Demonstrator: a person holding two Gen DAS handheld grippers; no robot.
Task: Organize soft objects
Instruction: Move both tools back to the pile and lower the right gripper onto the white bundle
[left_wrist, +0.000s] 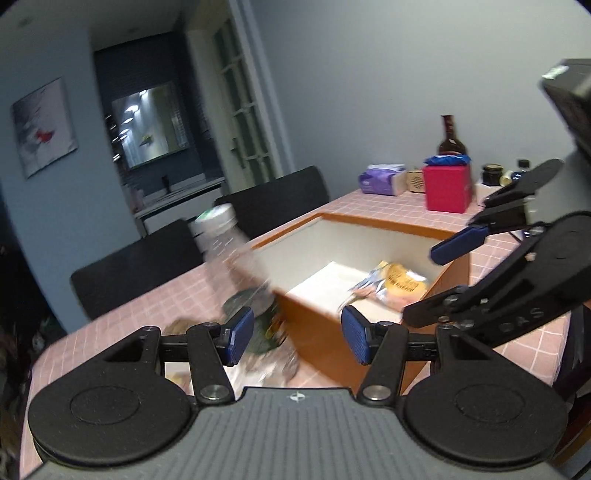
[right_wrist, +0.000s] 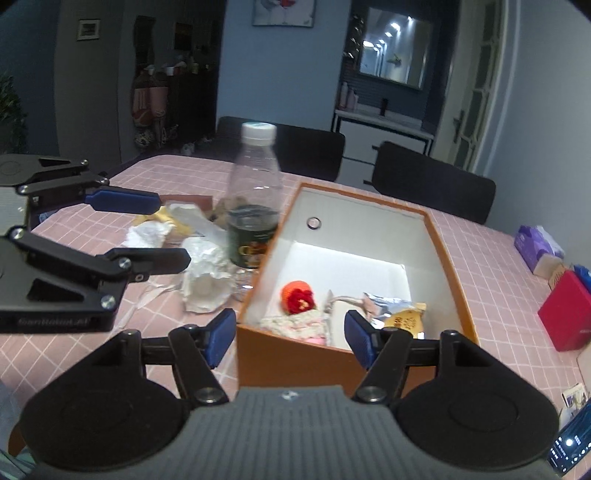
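An orange box (right_wrist: 448, 266) with a white inside stands on the pink checked table. In it lie an orange-red plush ball (right_wrist: 297, 293), a pale knitted piece (right_wrist: 295, 325) and a silver and yellow snack packet (right_wrist: 399, 314). Left of the box stand a clear plastic bottle (right_wrist: 255, 206) and crumpled white wrappers (right_wrist: 203, 277). My right gripper (right_wrist: 290, 341) hangs open over the box's near wall with nothing in it. My left gripper (right_wrist: 173, 230) is open above the wrappers. The left wrist view shows my left gripper (left_wrist: 298, 336) open and unladen, with the blurred bottle (left_wrist: 236, 258), box (left_wrist: 384, 221), packet (left_wrist: 395, 284) and right gripper (left_wrist: 421, 284).
A red box (left_wrist: 447, 188), a purple tissue pack (left_wrist: 380, 179), a dark glass bottle (left_wrist: 448, 140) and small jars stand at the table's far corner. Two black chairs (right_wrist: 432, 181) line the far side. A lit phone (right_wrist: 569, 443) lies near the right edge.
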